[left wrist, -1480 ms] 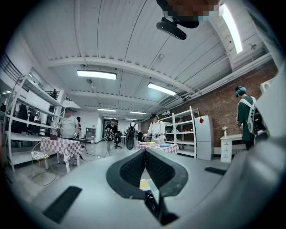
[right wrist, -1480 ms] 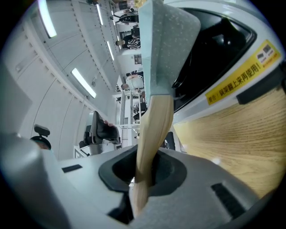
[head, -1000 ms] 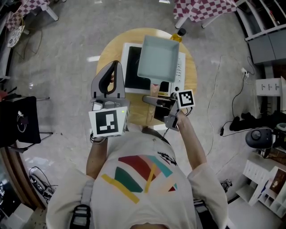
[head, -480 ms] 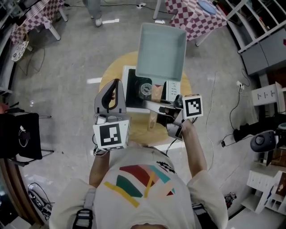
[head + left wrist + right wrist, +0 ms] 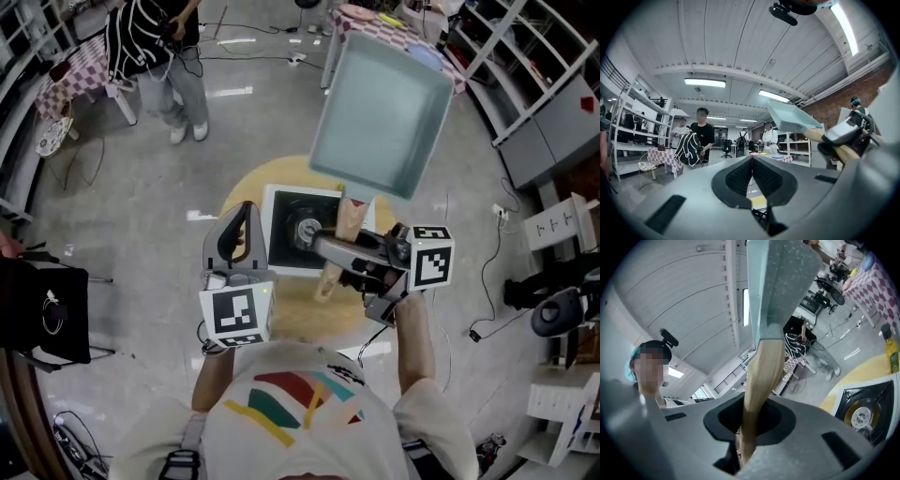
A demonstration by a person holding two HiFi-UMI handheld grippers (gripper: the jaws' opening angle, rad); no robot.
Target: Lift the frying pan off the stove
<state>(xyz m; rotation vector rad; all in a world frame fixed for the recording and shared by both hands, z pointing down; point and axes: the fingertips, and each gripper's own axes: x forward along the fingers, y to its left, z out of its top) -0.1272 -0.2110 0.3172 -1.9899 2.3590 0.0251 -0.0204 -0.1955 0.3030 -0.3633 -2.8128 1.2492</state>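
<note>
Frying pan (image 5: pixel 380 112) aloft: square, pale teal, tilted, high above and beyond right gripper (image 5: pixel 339 251) fingertips, well clear of stove (image 5: pixel 281 239). Wooden handle (image 5: pixel 353 214) running down from pan straight between right fingers, pinched there by both pads, butt end poking out below fingers on the near side. In right gripper view, same handle filling the gap between the jaws, pan body towering past the tips.

Stove well below right fingertips, flat on round wooden table (image 5: pixel 291 309). Burner (image 5: pixel 305 232) exposed, just left of right fingertips in head view. Yellow bottle (image 5: pixel 891 350) past far edge of stove, off to the right of right fingers in right gripper view.

Left gripper (image 5: pixel 242 211) off to the left of right fingers, apart from pan and handle. Tips alongside left edge of stove in head view. Pads pressed flat together, meeting along a single seam, gripping nothing. Pan up and to the right of left fingertips in left gripper view.

Left marker cube (image 5: pixel 234 314) behind left fingers, right marker cube (image 5: pixel 431 267) behind right fingers, both toward the wrists. Person in striped top (image 5: pixel 150 42) on floor far beyond left fingertips, near checked-cloth table (image 5: pixel 70 80).
</note>
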